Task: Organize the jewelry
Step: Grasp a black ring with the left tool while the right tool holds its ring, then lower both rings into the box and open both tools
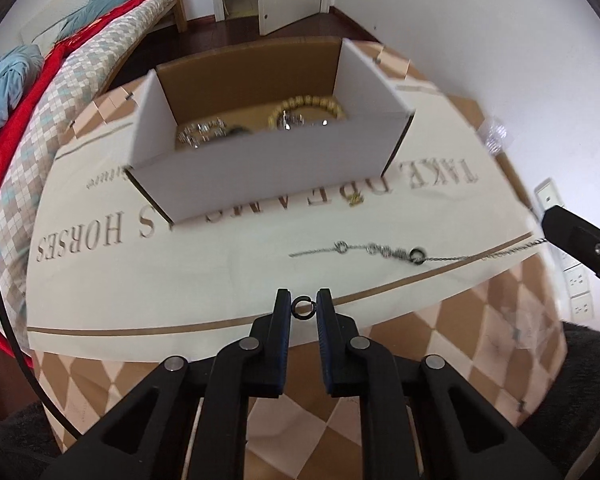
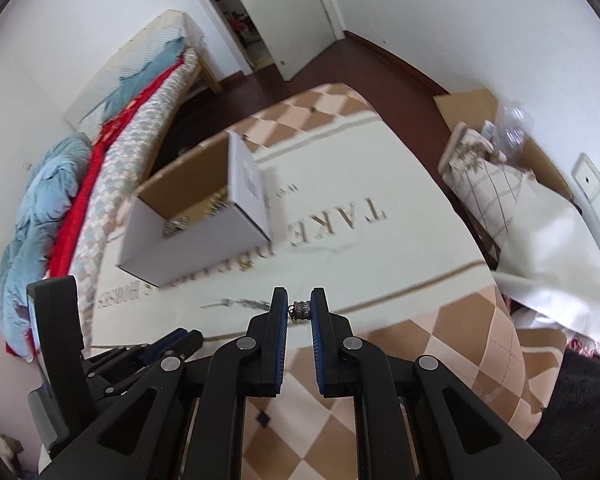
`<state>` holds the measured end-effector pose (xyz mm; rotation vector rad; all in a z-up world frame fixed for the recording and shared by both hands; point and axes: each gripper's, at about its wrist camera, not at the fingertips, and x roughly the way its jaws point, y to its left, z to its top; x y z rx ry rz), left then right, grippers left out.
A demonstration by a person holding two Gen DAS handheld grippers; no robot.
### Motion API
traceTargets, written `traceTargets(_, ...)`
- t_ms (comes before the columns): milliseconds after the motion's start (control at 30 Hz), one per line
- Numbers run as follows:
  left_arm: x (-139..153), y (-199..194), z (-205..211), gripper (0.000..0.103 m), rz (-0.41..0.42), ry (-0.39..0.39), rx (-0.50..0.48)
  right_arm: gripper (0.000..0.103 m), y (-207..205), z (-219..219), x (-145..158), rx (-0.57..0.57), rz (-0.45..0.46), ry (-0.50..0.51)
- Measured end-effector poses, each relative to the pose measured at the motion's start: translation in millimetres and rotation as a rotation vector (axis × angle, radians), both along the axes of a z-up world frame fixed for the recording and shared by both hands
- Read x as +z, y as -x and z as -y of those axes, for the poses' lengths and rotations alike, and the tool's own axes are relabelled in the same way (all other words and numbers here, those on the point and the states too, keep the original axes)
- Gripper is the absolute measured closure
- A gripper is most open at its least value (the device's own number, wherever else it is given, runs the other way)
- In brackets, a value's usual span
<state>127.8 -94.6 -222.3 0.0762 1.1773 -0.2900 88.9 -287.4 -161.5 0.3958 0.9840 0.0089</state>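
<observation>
Left wrist view: your left tongs (image 1: 304,307) are pinched narrow on a small dark ring (image 1: 303,307), which sits upright between the pads at their very tips. A thin chain (image 1: 380,251) lies ahead of these tongs and to their right, stretched across the counter (image 1: 220,280). Its long axis runs crosswise to your left tongs, ending at the right tongs (image 1: 546,236) at the frame's right edge.

Right wrist view: your right tongs (image 2: 299,310) are narrow too, clamped on a small metal bead (image 2: 300,309) at the chain's end; the chain trails off to their left.

The box (image 1: 268,168) stands straight ahead of the left tongs, beyond the chain, open top up, with bracelets (image 1: 306,112) already inside. From the right tongs it lies ahead and to the left. Your left hand appears nearer the box.

Both tongs point steeply down at the counter. Judging by this layout, the next move calls for carrying both pieces forward over the near wall of the box. Keep the chain clear of that wall, since its slack could snag.
</observation>
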Motion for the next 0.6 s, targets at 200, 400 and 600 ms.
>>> traceTargets(200, 50, -8, -19, 0.093, 0.052, 0.059, 0.016, 0.091, -6, -11, 40, 0.055, 0.058, -0.05)
traceTargets(400, 99, -24, -35, 0.093, 0.111, 0.103, 0.031, 0.091, -17, -24, 87, 0.109, 0.135, -0.071)
traceTargets(600, 136, -56, -50, 0.093, 0.162, 0.124, 0.045, 0.091, -36, -34, 129, 0.141, 0.208, -0.079)
